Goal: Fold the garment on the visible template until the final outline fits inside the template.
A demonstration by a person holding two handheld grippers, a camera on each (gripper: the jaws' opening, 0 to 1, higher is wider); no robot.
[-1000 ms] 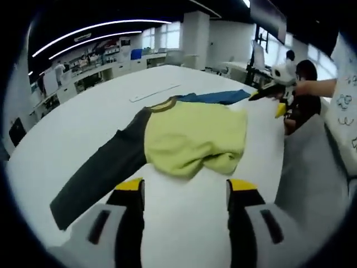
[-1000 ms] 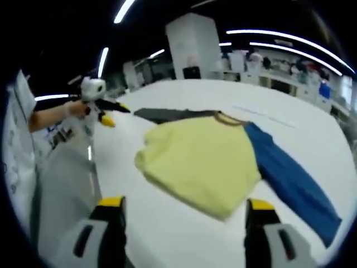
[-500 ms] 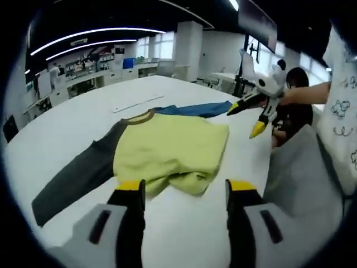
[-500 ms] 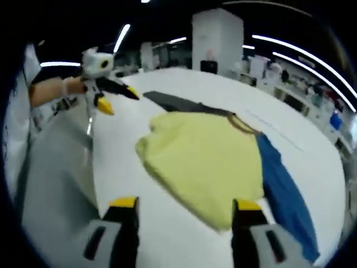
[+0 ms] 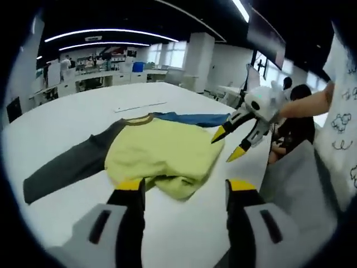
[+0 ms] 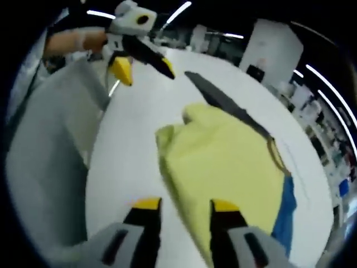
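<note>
A long-sleeved shirt lies flat on the white table (image 5: 67,120). Its yellow-green body (image 5: 162,151) has a dark grey sleeve (image 5: 64,170) stretched left and a blue sleeve (image 5: 192,118) behind. My left gripper (image 5: 186,187) stands open just short of the bunched near hem. In the right gripper view the yellow-green body (image 6: 228,162) runs up from the bottom, and its hem edge lies between the jaws of my right gripper (image 6: 185,205), which stand apart but fairly close. The right gripper (image 5: 228,144) hovers at the shirt's right side. The left gripper (image 6: 145,73) is at the top.
A thin white strip (image 5: 139,105) lies on the table beyond the collar. A person (image 5: 295,114) sits past the table's right edge. Grey fabric (image 5: 301,190) lies along the near edge. Benches and several people stand far back.
Both grippers have moved in toward the shirt's near hem. The right gripper has dropped low over the hem edge, and its jaws now stand closer together.
</note>
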